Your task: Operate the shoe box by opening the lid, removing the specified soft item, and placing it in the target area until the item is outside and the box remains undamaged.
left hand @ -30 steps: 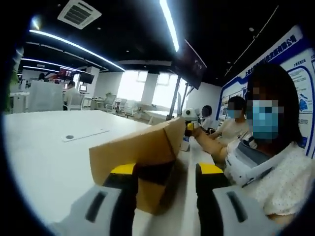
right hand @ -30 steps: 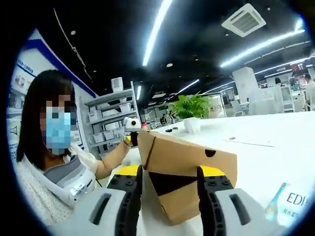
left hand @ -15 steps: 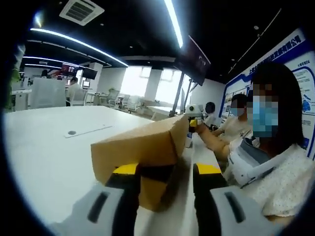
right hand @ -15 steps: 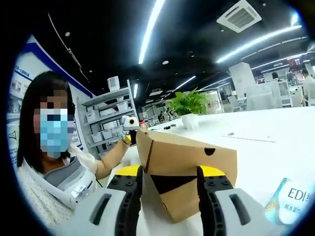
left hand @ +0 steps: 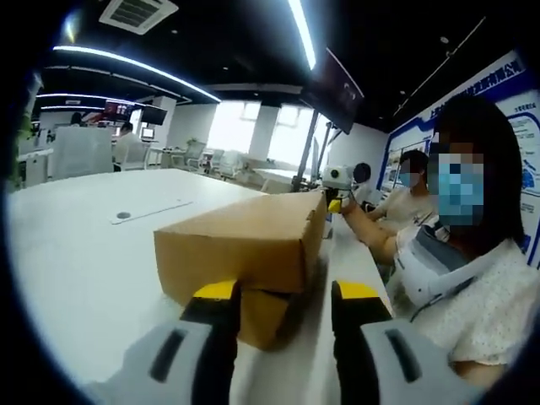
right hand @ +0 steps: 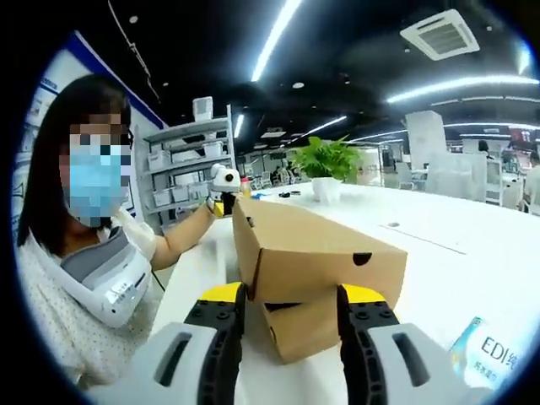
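Observation:
A brown cardboard shoe box lies on the white table, with its lid almost level over the base. My left gripper stands open at one end, its yellow fingertips just under the lid's rim and the base between them. From the other end, the box shows a dark thumb notch. There my right gripper is open, straddling the base in the same way. Each gripper also appears at the far end of the other's view: right gripper, left gripper.
A person in a white patterned top sits alongside the table, arms reaching to both grippers. A potted plant stands further back, and a printed packet lies by the box. Another person sits behind. Shelves line the wall.
The lid was tilted up with a wide dark gap beneath it; now it has come down nearly flat onto the base. Both grippers keep their places at the box ends.

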A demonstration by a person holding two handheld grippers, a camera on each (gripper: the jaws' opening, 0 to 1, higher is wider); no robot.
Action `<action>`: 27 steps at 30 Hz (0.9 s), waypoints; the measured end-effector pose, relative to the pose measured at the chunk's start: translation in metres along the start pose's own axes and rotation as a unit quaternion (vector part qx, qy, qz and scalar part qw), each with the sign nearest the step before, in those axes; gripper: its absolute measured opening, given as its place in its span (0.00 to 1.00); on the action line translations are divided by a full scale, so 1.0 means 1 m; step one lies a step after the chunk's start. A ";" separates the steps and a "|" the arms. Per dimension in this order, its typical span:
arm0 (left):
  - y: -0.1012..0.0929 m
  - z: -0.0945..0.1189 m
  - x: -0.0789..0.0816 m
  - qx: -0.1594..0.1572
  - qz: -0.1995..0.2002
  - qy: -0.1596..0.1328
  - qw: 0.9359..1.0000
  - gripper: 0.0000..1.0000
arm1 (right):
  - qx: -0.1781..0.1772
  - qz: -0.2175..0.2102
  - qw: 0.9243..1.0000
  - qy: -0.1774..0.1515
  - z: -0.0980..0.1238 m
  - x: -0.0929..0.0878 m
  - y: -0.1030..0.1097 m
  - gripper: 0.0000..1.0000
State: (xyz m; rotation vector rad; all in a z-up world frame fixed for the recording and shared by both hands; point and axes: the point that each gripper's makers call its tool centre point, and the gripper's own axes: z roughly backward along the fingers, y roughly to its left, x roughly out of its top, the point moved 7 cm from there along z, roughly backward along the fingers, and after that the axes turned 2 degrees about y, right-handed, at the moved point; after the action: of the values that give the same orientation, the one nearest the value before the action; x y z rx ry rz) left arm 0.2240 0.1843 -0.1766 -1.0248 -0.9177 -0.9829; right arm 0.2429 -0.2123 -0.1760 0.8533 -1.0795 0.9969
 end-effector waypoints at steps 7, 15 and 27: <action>0.002 -0.005 -0.007 0.006 -0.006 0.025 1.000 0.44 | -0.008 0.034 0.999 0.028 -0.002 -0.005 -0.001 0.44; 0.005 -0.005 -0.009 0.014 -0.011 0.038 0.999 0.42 | -0.009 0.048 0.998 0.039 -0.002 -0.008 -0.002 0.45; 0.008 -0.008 -0.013 0.031 -0.019 0.059 0.998 0.38 | 0.004 -0.013 0.999 0.033 -0.005 -0.011 -0.005 0.45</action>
State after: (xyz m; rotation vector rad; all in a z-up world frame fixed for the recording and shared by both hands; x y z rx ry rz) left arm 0.2287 0.1807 -0.1930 -0.8904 -0.8680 -1.0284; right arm 0.2473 -0.2119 -0.1880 0.8330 -1.0071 1.0024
